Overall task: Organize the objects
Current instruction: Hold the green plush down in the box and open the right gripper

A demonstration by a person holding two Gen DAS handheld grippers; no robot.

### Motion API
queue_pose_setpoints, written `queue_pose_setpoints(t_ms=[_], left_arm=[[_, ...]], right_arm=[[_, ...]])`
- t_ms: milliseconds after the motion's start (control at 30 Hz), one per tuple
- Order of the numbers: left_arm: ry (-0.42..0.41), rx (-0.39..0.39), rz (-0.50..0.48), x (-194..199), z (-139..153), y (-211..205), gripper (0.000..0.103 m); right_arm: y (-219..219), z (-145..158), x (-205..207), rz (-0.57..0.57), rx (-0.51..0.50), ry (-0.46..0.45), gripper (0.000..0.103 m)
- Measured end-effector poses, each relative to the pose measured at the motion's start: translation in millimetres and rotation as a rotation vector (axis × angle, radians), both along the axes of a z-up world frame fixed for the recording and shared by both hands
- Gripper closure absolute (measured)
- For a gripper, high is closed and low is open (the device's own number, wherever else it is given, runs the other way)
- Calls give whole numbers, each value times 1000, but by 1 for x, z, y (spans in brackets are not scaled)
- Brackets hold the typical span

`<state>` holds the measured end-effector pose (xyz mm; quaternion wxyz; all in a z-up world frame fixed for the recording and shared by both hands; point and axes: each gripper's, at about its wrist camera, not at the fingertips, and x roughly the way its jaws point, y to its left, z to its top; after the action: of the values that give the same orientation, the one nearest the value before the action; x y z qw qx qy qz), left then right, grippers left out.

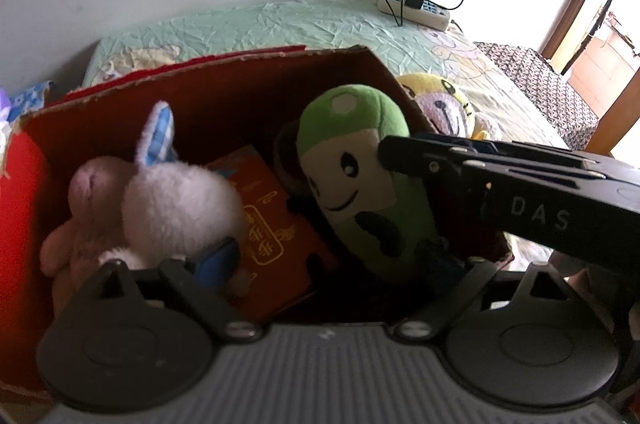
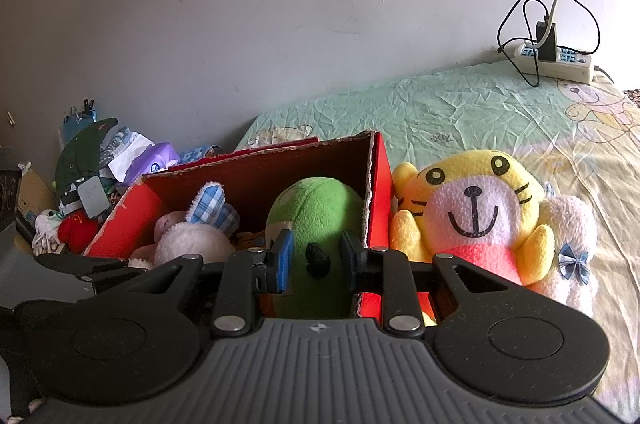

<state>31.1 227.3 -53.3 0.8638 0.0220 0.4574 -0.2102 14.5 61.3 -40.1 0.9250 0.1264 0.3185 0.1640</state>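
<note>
Green plush [image 2: 316, 220] | right hand-held gripper [image 2: 316, 260] clamps it | tiger plush [image 2: 476, 208] beside box [image 2: 380, 184]

Left wrist view: sits on the left hand-held gripper [image 1: 326, 256], tilted steeply down, very close over the open red cardboard box [image 1: 224, 96], looking into it toward the wall.

Right wrist view: sits on the right hand-held gripper [image 2: 316, 260], lower and flatter angle, just at the box's near right edge, facing the same wall.

Shared: the box [image 2: 264, 164], green plush [image 1: 360, 180] [image 2: 316, 208], bed [image 1: 280, 24] [image 2: 460, 108], power strip [image 1: 416, 6] [image 2: 556, 60], yellow plush [image 1: 440, 96] [image 2: 476, 208].
</note>
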Motion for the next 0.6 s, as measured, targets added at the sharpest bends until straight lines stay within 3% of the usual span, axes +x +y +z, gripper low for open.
queue_pose_setpoints(t_ms=[600], left_arm=[[-1,14,26,-1,-6,-3,6]], right_arm=[[-6,-2,-9,-9,87,23,76]])
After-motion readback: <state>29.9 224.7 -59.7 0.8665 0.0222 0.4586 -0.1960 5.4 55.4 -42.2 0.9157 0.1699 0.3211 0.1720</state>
